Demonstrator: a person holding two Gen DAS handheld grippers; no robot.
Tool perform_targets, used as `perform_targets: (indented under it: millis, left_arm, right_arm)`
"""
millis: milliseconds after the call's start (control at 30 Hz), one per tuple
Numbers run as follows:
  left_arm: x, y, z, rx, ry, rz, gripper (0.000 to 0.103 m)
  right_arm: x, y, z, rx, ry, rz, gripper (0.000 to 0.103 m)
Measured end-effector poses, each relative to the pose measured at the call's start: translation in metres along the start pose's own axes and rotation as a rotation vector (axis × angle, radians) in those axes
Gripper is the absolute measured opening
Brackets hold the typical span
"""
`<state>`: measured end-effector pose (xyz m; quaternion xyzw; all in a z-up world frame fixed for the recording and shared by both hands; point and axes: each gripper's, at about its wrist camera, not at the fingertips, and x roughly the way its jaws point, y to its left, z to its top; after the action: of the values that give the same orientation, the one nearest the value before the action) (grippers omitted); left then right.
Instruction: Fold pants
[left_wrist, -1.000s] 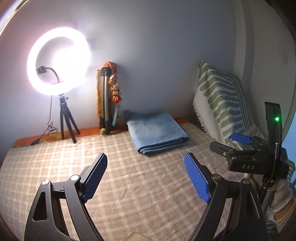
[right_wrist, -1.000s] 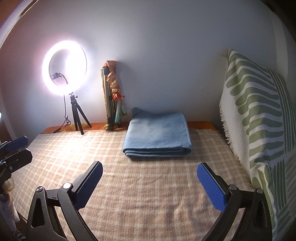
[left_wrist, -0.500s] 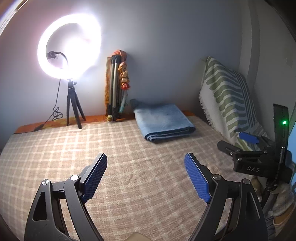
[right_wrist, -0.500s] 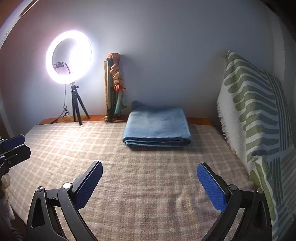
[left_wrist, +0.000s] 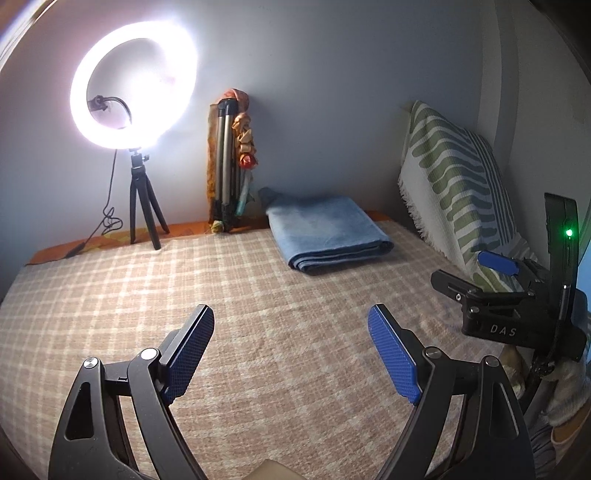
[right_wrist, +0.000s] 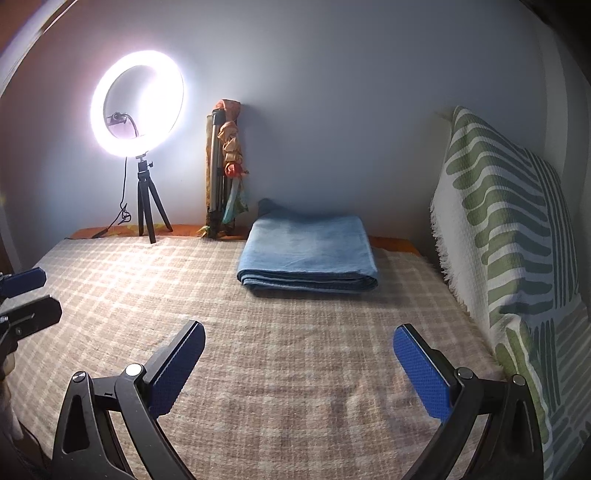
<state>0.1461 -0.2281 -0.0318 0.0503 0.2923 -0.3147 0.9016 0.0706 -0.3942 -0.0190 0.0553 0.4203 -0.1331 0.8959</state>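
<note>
Light blue pants (left_wrist: 325, 230) (right_wrist: 308, 251) lie folded into a flat rectangle at the far side of the checked bedspread (left_wrist: 258, 314) (right_wrist: 288, 332), close to the wall. My left gripper (left_wrist: 291, 325) hovers open over the near part of the bed, well short of the pants, with nothing between its blue pads. My right gripper (right_wrist: 299, 341) is likewise open and empty, facing the pants from the near side. The right gripper's body (left_wrist: 509, 299) shows at the right edge of the left wrist view, and the left gripper's fingers (right_wrist: 26, 295) show at the left edge of the right wrist view.
A lit ring light on a small tripod (left_wrist: 133, 85) (right_wrist: 138, 103) stands at the back left with its cable trailing. A folded tripod with cloth on it (left_wrist: 231, 162) (right_wrist: 225, 170) leans on the wall. A green-striped white throw (left_wrist: 458, 184) (right_wrist: 506, 229) rises along the right side.
Both grippers have sunk a little toward the bed, so the ring light and pants sit higher in the views. The jaws stay as wide as before.
</note>
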Motion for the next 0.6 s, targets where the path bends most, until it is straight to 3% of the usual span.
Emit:
perform_targets:
  millis: [600]
  left_arm:
    - [-0.0024,0.0077,-0.0001,-0.029,-0.001,0.047,0.087]
  right_arm:
    - [0.0018,-0.0014,-0.0017,0.023,0.009,0.003,0.103]
